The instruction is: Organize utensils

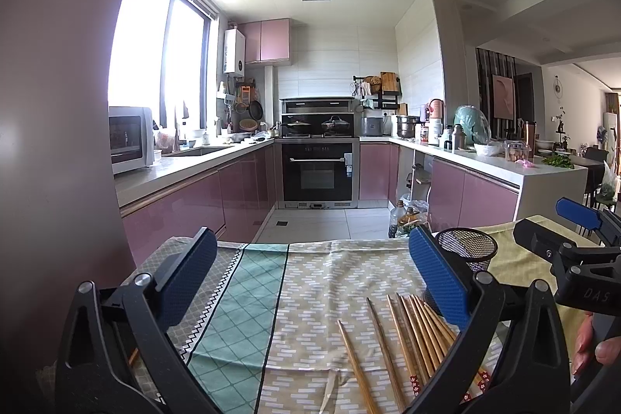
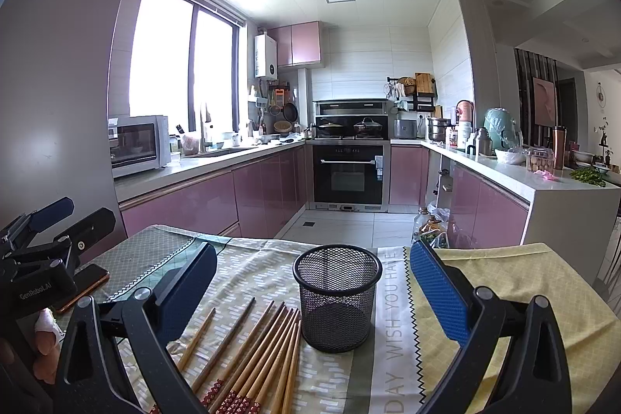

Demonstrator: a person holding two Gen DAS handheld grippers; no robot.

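both grippers (image 1: 312, 282) (image 2: 312, 288) wide apart, empty

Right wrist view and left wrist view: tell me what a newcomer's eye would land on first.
First, the black mesh cup, standing upright and empty on the patterned tablecloth, framed between the open right gripper's blue pads. Next, the wooden chopsticks lying fanned out flat on the cloth just left of the cup. In the left wrist view, the open left gripper hovers above the cloth with nothing in it.
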